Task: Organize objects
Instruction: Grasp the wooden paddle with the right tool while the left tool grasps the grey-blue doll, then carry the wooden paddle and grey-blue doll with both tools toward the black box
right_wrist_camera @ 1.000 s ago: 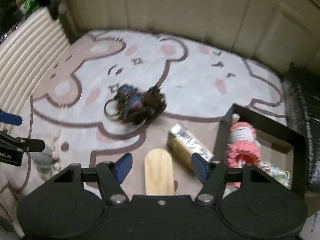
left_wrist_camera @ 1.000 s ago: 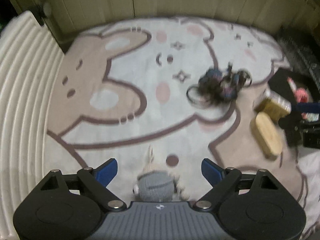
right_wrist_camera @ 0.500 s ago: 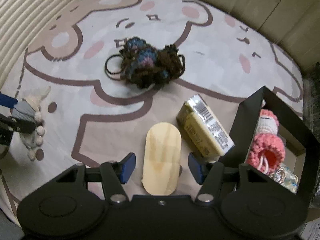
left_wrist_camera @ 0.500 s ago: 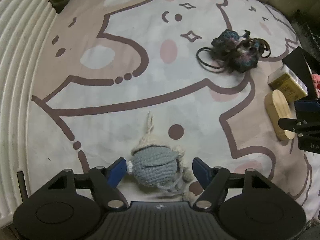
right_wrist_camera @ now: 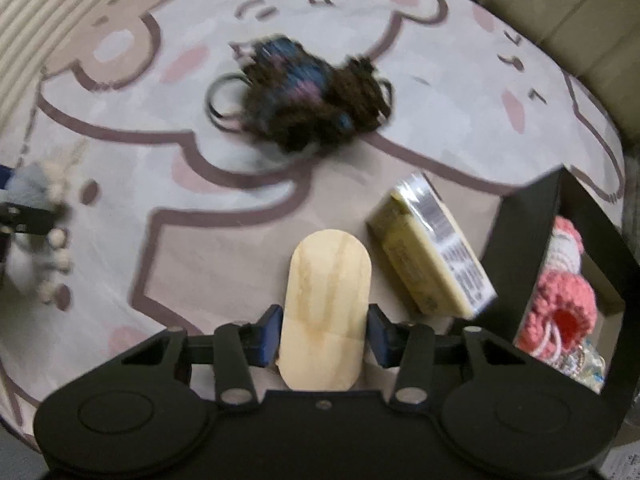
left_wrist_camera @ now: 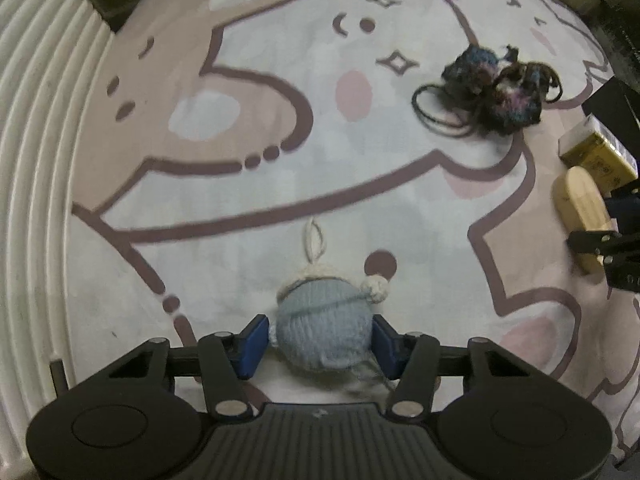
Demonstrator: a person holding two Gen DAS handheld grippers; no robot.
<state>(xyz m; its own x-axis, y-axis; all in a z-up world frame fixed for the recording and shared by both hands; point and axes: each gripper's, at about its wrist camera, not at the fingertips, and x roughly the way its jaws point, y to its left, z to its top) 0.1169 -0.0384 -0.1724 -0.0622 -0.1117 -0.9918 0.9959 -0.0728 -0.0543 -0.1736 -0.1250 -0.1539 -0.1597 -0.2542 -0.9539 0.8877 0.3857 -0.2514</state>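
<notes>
Crocheted blue-grey toy (left_wrist_camera: pixel 322 330) lies on the cartoon rug (left_wrist_camera: pixel 280 152) at 6 o'clock in the left wrist view, right between the blue pads of the left gripper (left_wrist_camera: pixel 319 340). The jaws have just been closing and the pads now touch both sides of the round body, so I judge that it pinches the toy. This toy looks soft and light; it will squash under the pads and not slip, and the round middle is a better place to hold than the thin loop (left_wrist_camera: pixel 314 240) at 12 o'clock of it or the small cream balls, which can pull and dangle.

Wooden oval piece (right_wrist_camera: pixel 326 308) lies flat at 6 o'clock in the right wrist view, between the pads of the right gripper (right_wrist_camera: pixel 322 338). These jaws have also just been closing; the pads stand very near the long edges, but because of blur I cannot tell if they already press. The wood is stiff and smooth, probably light, and it can slide out, so a grip across the narrow width near the middle is safer.

Just beside the wood at 3 o'clock lies a yellow wrapped pack (right_wrist_camera: pixel 434 246), and further right stands the black box (right_wrist_camera: pixel 516 240) with a pink knitted thing (right_wrist_camera: pixel 560 300) inside. The dark yarn tangle (right_wrist_camera: pixel 308 96) rests at 12 o'clock, well apart. The box wall and the pack can stand in the way when the wood is lifted toward the box
</notes>
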